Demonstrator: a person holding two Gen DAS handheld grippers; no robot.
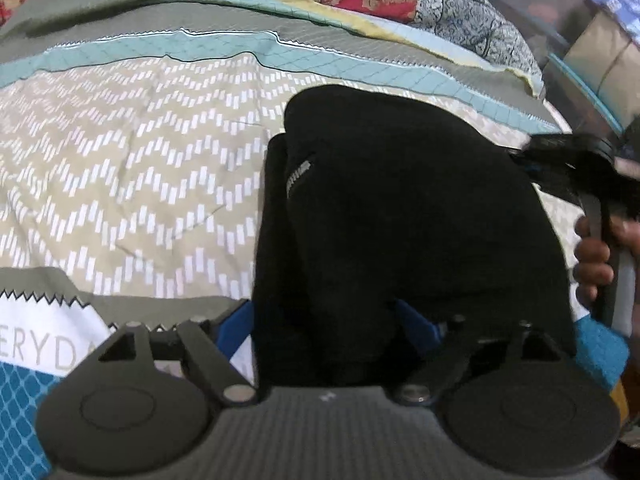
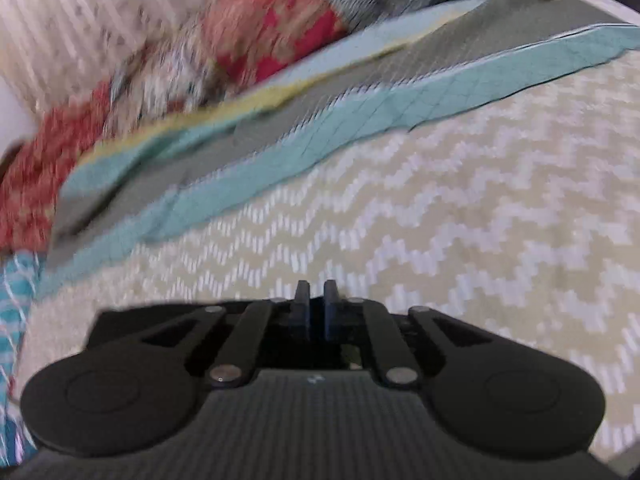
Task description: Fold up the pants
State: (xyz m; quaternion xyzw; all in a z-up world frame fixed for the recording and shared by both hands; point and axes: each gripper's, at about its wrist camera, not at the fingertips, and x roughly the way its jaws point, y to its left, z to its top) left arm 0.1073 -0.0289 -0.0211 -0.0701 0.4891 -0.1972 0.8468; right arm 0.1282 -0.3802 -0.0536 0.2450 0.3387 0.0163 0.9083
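- My left gripper [image 1: 324, 320] hangs over the near edge of the black pants [image 1: 400, 208], its blue-tipped fingers [image 1: 236, 324] spread wide, the bundle's near end sitting between them.
- I can't make out either pad pressing on the cloth, so I call it open around the fabric, not clamped.
- The pants lie folded into a thick dark bundle on the bedspread [image 1: 140, 168], beige with white zigzag dashes, right of the middle in my left view.
- A small pale label [image 1: 298, 174] shows on the bundle's left side.
- At the far right edge, my right gripper [image 1: 532, 156] reaches the bundle's right side; my hand [image 1: 596, 256] wraps its handle.
- From the right wrist view, my right gripper [image 2: 316, 292] has its fingers drawn nearly together, a thin gap between them and nothing visible in it.
- Ahead of it is only the zigzag bedspread [image 2: 460, 208], teal and grey bands, and a blurred red floral quilt [image 2: 272, 36] beyond.
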